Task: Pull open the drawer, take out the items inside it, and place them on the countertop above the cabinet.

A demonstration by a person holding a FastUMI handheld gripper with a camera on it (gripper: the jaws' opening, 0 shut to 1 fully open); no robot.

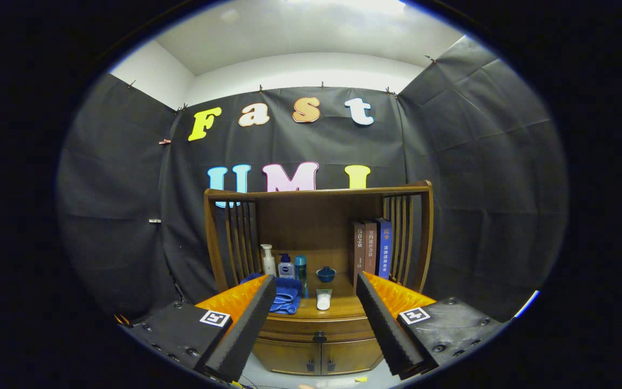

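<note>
The gripper [316,302] hangs wide open and empty, well back from the cabinet [316,351]; the drawer [319,328] looks shut beneath a countertop [343,308] crowded with cloth [287,297] and tube [323,299]; a hasty approach could miss its small knob [319,337].

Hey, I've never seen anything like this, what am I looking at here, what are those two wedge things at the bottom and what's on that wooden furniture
The two wedges are the fingers of a hand-held gripper; the camera rides on it and looks forward along them. They are spread open and hold nothing. Beyond them stands a wooden cabinet with a closed drawer and its dark knob. On the countertop are a blue cloth, a pump bottle, two more bottles beside it, a small blue bowl, a white tube and three upright books.
</note>
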